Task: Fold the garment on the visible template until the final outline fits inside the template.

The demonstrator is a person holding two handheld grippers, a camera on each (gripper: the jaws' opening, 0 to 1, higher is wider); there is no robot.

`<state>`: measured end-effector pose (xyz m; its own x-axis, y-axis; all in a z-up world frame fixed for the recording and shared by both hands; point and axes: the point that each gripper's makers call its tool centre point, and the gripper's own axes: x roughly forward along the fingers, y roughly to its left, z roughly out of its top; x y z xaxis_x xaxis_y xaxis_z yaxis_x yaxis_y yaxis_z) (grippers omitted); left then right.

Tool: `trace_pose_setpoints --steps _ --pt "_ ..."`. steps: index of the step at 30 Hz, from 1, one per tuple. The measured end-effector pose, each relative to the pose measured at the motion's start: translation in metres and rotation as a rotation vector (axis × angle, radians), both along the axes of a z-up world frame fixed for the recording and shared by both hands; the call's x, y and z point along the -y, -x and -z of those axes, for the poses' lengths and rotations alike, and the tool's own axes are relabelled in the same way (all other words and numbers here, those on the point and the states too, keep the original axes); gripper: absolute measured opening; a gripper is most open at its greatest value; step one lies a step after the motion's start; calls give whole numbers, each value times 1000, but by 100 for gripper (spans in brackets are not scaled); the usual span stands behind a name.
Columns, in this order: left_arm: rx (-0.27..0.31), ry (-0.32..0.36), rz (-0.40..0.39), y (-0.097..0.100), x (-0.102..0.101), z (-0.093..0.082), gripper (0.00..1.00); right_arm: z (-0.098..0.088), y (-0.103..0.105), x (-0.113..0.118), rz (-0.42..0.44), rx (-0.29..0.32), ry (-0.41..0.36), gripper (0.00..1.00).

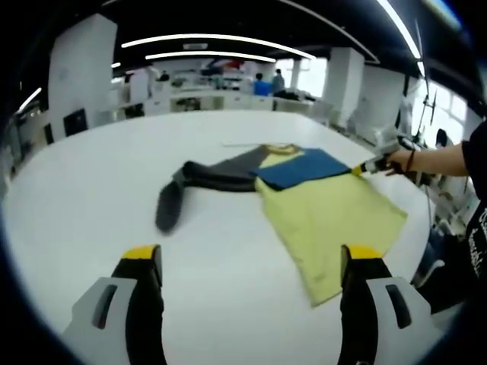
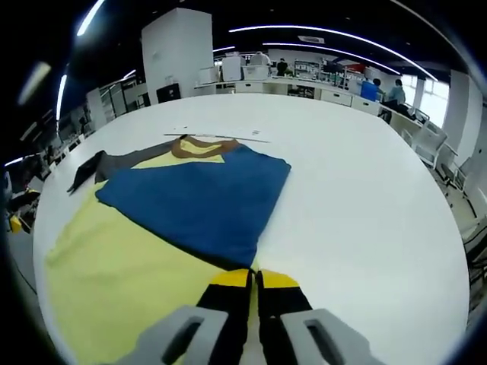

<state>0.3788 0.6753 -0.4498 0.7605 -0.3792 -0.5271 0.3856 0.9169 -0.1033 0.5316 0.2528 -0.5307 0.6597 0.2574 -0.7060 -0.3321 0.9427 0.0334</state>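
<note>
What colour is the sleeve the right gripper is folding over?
Blue sleeve, over the yellow body; clearest in the right gripper view.

Both views are brightly and evenly lit by long ceiling light strips (image 1: pixel 217 39) that curve with the fisheye bend across the top of each frame. The white table (image 1: pixel 91 190) reflects softly, without harsh glare. Windows (image 1: pixel 445 106) at the right edge look blown out. Shadows are faint. Distant background appears slightly soft, perhaps from motion blur.
</note>
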Motion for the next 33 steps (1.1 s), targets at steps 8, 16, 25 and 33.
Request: trace_pose_setpoints --steps 8,16,25,33 --pt "-3 -7 -2 0 -1 1 92 0 0 9 10 -7 6 0" --pt "0 -10 -4 -1 -2 0 92 0 0 19 20 -13 18 0" --pt "5 -10 -3 -6 -2 -2 92 -1 0 23 107 -18 -43 13" --pt "13 -3 -3 -12 -2 -7 92 -21 0 17 105 21 -107 46"
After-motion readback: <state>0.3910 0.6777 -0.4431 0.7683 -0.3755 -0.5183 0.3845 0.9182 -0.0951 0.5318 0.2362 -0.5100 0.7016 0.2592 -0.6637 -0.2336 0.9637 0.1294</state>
